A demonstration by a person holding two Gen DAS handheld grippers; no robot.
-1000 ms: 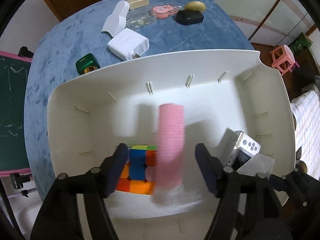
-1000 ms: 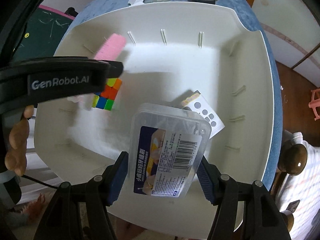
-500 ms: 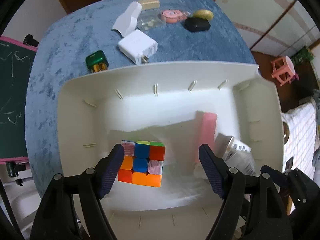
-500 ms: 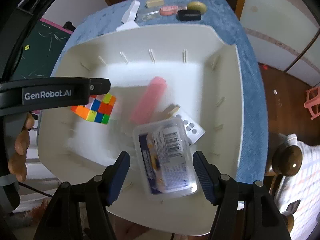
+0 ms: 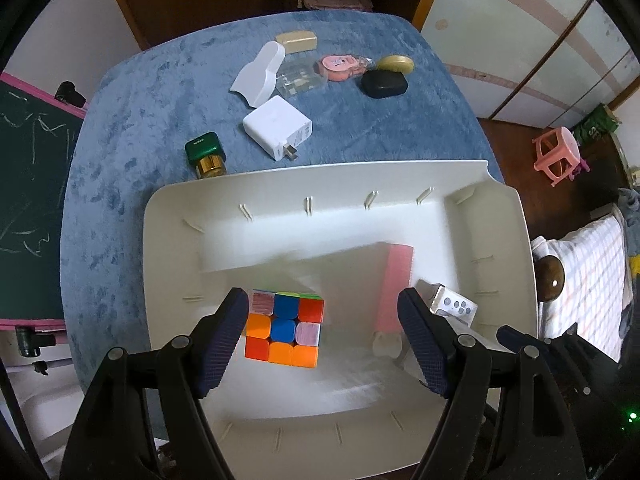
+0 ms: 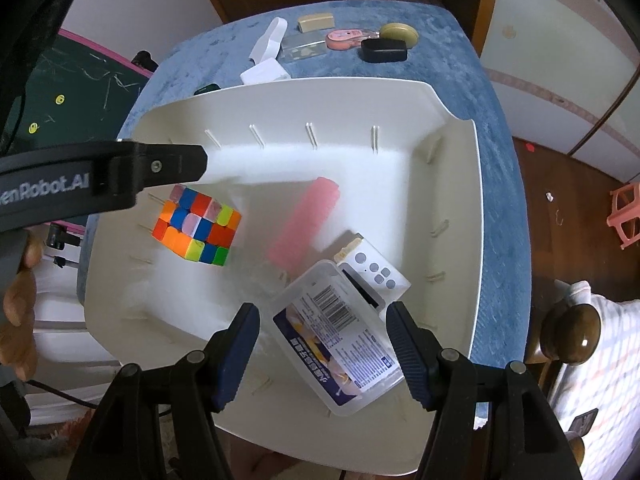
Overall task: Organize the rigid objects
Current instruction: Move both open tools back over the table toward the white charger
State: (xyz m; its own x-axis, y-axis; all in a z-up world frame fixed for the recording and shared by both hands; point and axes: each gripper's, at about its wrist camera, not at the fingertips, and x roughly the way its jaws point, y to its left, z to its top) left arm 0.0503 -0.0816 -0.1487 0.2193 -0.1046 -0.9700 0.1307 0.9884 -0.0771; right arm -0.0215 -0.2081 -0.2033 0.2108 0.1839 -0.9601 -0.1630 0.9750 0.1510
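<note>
A white bin (image 5: 320, 168) sits on the blue-covered table. In it lie a colourful puzzle cube (image 5: 285, 328), a pink ridged bar (image 5: 396, 284) and a white remote (image 5: 454, 304). My left gripper (image 5: 322, 312) hangs open above the cube and touches nothing. In the right wrist view a clear plastic box (image 6: 340, 344) with a barcode label rests tilted on the remote (image 6: 374, 272), beside the pink bar (image 6: 304, 224). My right gripper (image 6: 322, 316) stands open over that box, its pads apart from it. The left gripper's body (image 6: 100, 176) crosses above the cube (image 6: 196, 226).
Beyond the bin lie a white charger (image 5: 277, 126), a green and gold box (image 5: 205, 154), a white case (image 5: 260, 74), a black case (image 5: 385, 83), a pink packet (image 5: 340, 67) and a beige block (image 5: 297, 40). A chalkboard (image 5: 28, 184) stands left; a pink stool (image 5: 558, 156) right.
The pink bar dropped from between the left jaws and now lies at the bin's right. The left gripper rose. The clear box left the right jaws and landed on the remote.
</note>
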